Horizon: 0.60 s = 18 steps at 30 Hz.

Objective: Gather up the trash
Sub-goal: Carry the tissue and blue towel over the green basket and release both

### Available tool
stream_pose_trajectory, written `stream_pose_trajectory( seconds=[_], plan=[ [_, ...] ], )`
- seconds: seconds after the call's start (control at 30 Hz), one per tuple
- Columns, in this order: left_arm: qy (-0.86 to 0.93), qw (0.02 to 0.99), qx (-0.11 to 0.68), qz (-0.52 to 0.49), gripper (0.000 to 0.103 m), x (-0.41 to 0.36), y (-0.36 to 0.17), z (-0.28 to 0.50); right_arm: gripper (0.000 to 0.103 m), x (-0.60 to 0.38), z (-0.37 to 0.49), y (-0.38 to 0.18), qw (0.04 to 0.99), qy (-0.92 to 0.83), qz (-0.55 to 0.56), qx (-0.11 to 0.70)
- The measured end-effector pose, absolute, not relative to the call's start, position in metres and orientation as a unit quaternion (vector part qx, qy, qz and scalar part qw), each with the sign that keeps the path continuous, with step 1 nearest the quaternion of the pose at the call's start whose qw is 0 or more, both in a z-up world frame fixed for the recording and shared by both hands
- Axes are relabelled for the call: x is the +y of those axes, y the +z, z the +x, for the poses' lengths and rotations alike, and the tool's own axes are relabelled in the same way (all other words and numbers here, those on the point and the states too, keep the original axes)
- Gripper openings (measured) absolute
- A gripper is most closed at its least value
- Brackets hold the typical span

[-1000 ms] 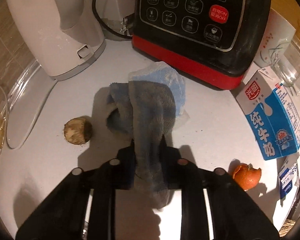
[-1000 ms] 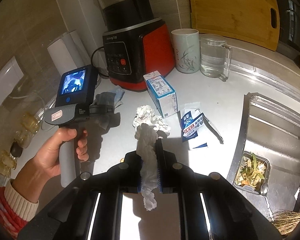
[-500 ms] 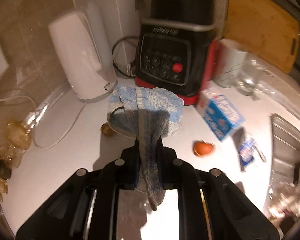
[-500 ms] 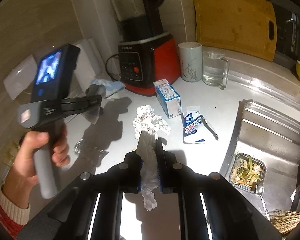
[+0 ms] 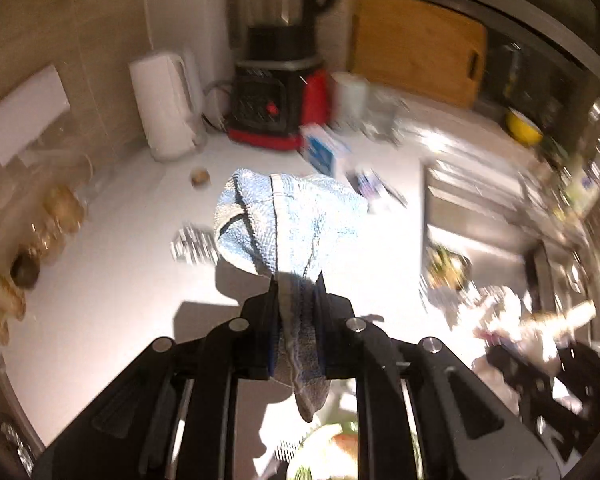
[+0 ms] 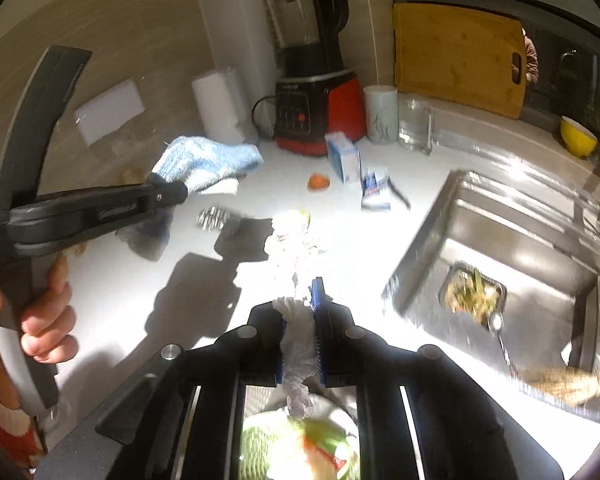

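1. Both your tongs have lifted up & back from the white worktop (image 6: 132, 300) since 1 s ago; the black-and-red blender (image 6: 316, 112) looks farther off now.
2. Left tongs (image 5: 296, 280): pinching the blue terry cloth (image 5: 288, 220), which hangs clear above the worktop w/ its grey tail trailing back between the jaws.
3. Right tongs (image 6: 302, 292): pressed together on the crumpled white tissue wad (image 6: 296, 248), also off the worktop.
4. On the worktop, right-wrist view: orange peel scrap (image 6: 319, 181), blue-white milk carton (image 6: 344, 156) just beside the blender, flattened blue-white wrapper (image 6: 376, 194) near the steel sink (image 6: 500, 248).
5. Your left hand (image 6: 40, 320) grips the left tongs' grey handle.
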<state>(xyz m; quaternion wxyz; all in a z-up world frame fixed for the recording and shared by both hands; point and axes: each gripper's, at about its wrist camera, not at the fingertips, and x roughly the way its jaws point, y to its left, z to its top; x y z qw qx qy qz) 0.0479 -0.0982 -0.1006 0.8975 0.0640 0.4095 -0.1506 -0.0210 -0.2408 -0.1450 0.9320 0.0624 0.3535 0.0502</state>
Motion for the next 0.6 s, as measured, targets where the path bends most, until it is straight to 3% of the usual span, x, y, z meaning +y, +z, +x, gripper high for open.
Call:
stream_pose_trajectory(
  seconds=[0.23, 0.6],
  plan=[
    [-0.212, 0.856, 0.465, 0.084, 0.014, -0.091, -0.16, -0.043, 0.014, -0.245, -0.096, -0.181, 0.916, 0.046, 0.077, 0.39],
    [-0.24, 0.792, 0.546, 0.129, 0.016, -0.107, -0.256, -0.103, 0.014, -0.242, -0.139, -0.211, 0.902, 0.036, 0.084, 0.421]
  ],
)
